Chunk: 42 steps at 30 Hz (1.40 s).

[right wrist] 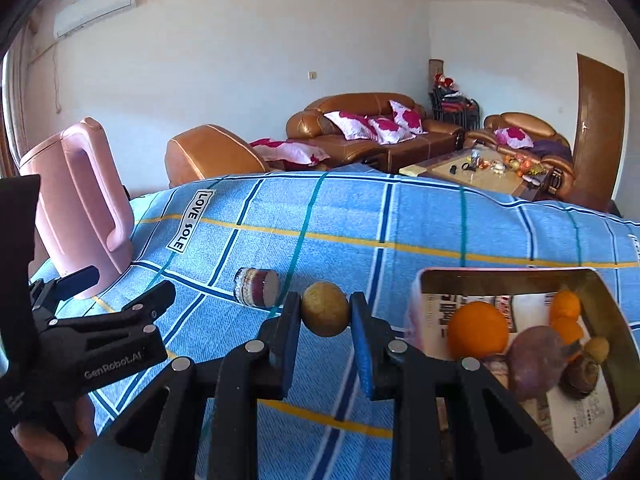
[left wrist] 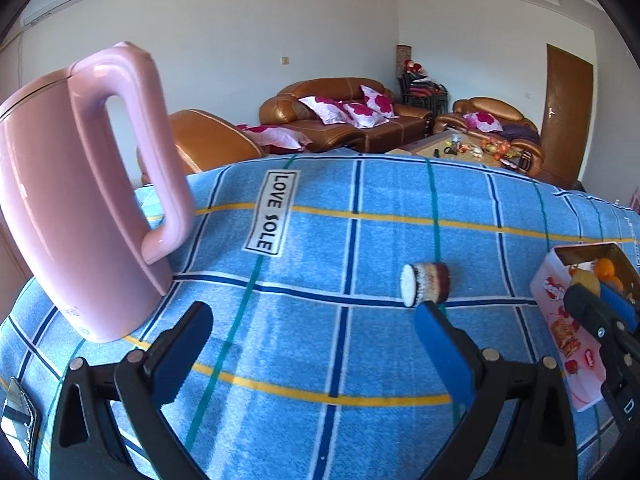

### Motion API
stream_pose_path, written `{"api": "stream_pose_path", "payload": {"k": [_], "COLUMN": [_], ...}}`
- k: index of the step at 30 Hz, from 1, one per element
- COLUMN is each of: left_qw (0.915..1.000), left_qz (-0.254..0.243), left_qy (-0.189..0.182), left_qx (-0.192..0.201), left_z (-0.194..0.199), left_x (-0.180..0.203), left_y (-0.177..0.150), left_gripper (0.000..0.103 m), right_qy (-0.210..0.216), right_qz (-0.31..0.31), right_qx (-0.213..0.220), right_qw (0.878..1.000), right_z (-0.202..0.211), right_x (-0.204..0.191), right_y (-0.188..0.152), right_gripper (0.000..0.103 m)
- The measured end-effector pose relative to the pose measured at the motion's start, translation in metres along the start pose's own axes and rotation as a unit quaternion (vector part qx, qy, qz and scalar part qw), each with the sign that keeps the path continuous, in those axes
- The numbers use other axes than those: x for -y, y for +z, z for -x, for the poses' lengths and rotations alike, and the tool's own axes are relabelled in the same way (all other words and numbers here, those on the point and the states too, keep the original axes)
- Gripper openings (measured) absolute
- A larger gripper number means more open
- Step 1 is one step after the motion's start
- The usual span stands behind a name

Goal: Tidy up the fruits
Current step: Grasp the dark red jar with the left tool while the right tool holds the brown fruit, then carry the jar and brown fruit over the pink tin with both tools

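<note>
My right gripper (right wrist: pixel 325 309) is shut on a small round yellow-brown fruit (right wrist: pixel 325 314), held above the blue checked cloth just left of an open tin box (right wrist: pixel 508 276). In the box lie a large orange (right wrist: pixel 478 330), a purple fruit (right wrist: pixel 536 360), small oranges (right wrist: pixel 565 305) and a brown snail-like piece (right wrist: pixel 580 374). In the left wrist view my left gripper (left wrist: pixel 316 340) stands open over the cloth with nothing between its fingers. The box (left wrist: pixel 550 284) is at the right edge there, with the right gripper (left wrist: pixel 596 294) and its fruit (left wrist: pixel 585 282) beside it.
A pink kettle (left wrist: pixel 80 208) stands at the left on the cloth (left wrist: pixel 320 240). A small cylindrical jar (left wrist: pixel 426 283) lies on its side mid-table, near the left gripper's right finger. The left gripper (right wrist: pixel 120 286) is low at the left in the right wrist view. Sofas and a low table lie beyond.
</note>
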<state>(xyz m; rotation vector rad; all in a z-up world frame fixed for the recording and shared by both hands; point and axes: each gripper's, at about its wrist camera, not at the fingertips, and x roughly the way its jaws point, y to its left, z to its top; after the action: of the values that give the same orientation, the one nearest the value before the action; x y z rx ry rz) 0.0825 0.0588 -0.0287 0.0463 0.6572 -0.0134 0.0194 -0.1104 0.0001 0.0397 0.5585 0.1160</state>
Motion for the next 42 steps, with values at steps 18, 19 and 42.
{"api": "stream_pose_path", "payload": {"k": [18,19,42], "left_qw": [0.9939,0.9934,0.9996], "left_qz": [-0.055,-0.055,-0.028], "left_qy": [-0.033,-0.036,0.001], "left_qx": [-0.09,-0.094,-0.004], "left_z": [-0.057,-0.058,-0.001], "left_x": [0.08,0.08,0.058], "left_y": [0.021,0.021,0.005], "left_gripper": [0.054,0.05,0.031], "right_qy": [-0.011,-0.01,-0.011], "right_qz": [-0.021,-0.021,-0.012], "right_qx": [0.042,0.041,0.046], "right_qw": [0.999,0.999,0.999], "right_z": [0.025,0.027,0.025], "right_x": [0.023,0.025,0.025], "right_y": [-0.008,-0.009,-0.01], "right_gripper": [0.027,0.027,0.027]}}
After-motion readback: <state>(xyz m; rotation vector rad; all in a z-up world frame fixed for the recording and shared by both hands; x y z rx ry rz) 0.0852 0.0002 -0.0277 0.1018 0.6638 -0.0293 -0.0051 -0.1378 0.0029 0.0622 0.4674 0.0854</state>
